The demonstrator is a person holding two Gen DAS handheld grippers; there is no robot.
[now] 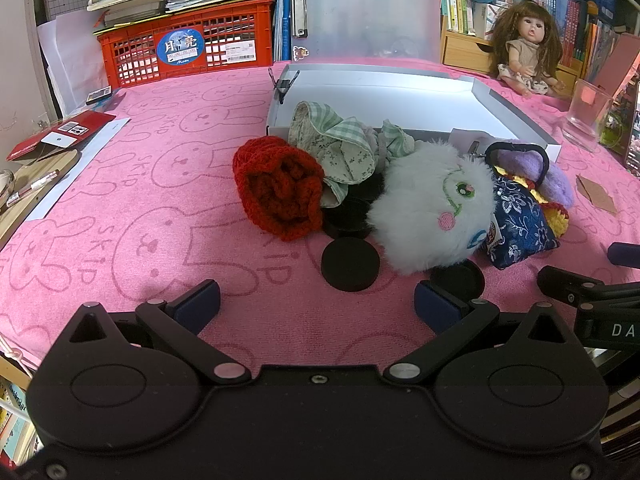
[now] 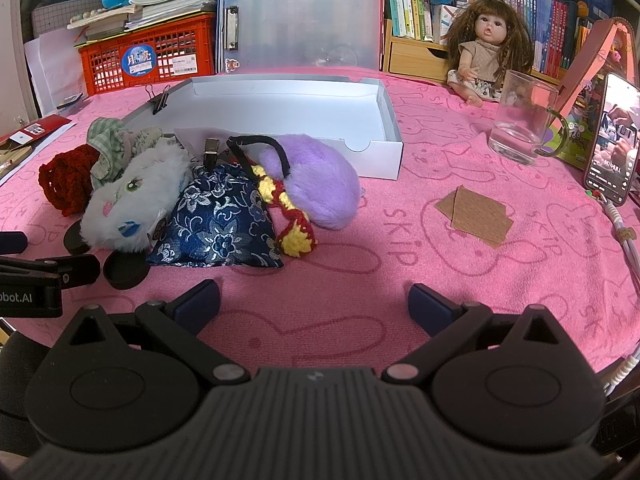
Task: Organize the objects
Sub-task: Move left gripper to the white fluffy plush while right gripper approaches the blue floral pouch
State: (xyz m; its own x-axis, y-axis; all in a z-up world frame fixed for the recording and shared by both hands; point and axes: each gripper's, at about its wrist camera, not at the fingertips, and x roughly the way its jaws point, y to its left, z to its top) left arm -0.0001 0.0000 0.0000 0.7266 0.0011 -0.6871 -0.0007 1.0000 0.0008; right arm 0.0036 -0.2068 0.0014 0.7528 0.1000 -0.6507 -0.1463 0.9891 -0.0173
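Observation:
A pile lies on the pink cloth in front of an empty white box (image 1: pixel 400 92) (image 2: pixel 304 108): a red crocheted piece (image 1: pixel 280 188) (image 2: pixel 66 180), a green checked cloth (image 1: pixel 340 140), a white furry plush (image 1: pixel 432 208) (image 2: pixel 132 200), a blue floral pouch (image 1: pixel 520 224) (image 2: pixel 220 224), a purple plush (image 2: pixel 320 184) and black round discs (image 1: pixel 350 264) (image 2: pixel 124 270). My left gripper (image 1: pixel 318 300) is open and empty, just short of the near disc. My right gripper (image 2: pixel 314 300) is open and empty over bare cloth, right of the pouch.
A doll (image 2: pixel 484 48) sits at the back right. A glass mug (image 2: pixel 520 120), a phone (image 2: pixel 612 136) and brown card pieces (image 2: pixel 476 216) lie to the right. A red crate (image 1: pixel 184 48) and a clear clipboard case (image 1: pixel 360 12) stand behind the box.

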